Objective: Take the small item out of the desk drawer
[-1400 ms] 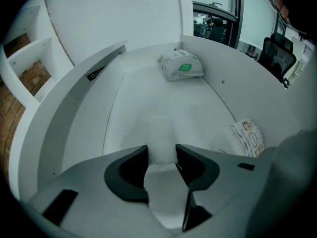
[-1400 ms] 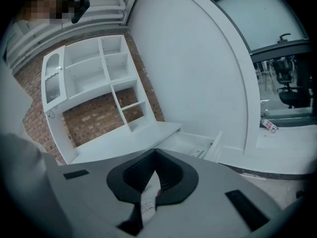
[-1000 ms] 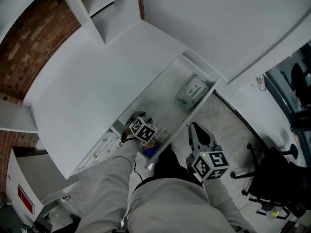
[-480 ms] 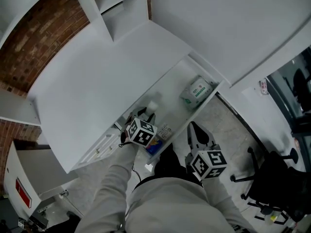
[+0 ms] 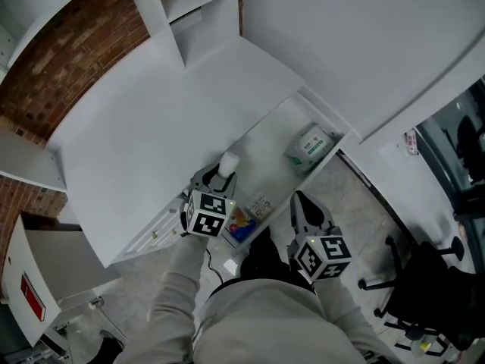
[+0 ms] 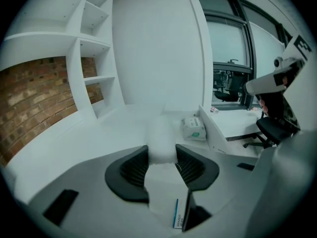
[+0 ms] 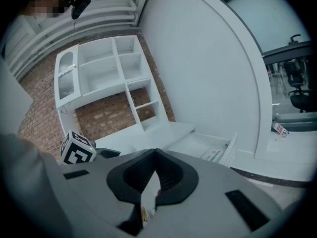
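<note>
Two grippers are counted: the left gripper [image 5: 223, 171] and the right gripper [image 5: 301, 202]. One white desk [image 5: 151, 127] is logged, and one open drawer [image 5: 267, 156] under it. In that drawer, one green-and-white packet [image 5: 309, 145] is tallied, and one colourful little pack [image 5: 240, 224]. One small white item [image 5: 228, 161] is counted. One office chair [image 5: 424, 275] is noted at the right.

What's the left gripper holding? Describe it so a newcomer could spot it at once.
Find the white desk, then the open drawer under its front edge. At the drawer's near end the left gripper clamps a small white item. Unlike the green-printed packet at the far end, it is plain, rounded and unprinted.
</note>
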A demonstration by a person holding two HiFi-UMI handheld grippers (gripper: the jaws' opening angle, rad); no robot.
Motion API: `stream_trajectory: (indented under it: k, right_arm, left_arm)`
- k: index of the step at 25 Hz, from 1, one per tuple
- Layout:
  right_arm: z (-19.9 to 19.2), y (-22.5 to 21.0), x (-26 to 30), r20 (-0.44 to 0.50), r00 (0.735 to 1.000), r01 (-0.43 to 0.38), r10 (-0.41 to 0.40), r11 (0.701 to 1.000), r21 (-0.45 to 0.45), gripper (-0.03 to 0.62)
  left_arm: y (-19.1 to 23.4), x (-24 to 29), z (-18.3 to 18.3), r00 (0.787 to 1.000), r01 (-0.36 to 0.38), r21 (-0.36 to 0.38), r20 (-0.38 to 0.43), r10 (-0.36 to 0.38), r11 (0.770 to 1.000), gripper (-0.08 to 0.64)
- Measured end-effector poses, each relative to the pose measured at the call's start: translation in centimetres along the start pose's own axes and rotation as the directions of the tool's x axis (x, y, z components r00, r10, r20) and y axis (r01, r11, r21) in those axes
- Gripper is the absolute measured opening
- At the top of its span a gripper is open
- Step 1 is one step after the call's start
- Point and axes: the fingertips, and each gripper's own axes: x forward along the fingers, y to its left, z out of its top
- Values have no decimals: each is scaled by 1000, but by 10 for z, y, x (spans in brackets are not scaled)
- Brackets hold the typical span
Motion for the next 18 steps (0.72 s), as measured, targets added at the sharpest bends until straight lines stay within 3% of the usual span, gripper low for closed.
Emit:
stream_trajectory:
  k: [6, 12, 18]
  right_arm:
    - [7, 12, 0, 19, 1000, -14, 15, 999, -35, 28]
    - [11, 20, 4, 19, 999, -30, 31, 998, -55, 28]
    - [15, 22, 4, 25, 999, -31, 33, 997, -70, 28]
  left_arm:
    - [15, -35, 20, 996, -39, -39, 76, 41, 998, 179]
    - [23, -61, 21, 991, -38, -140, 118, 55, 989, 179]
    - [24, -85, 21, 985, -64, -169, 146, 89, 983, 178]
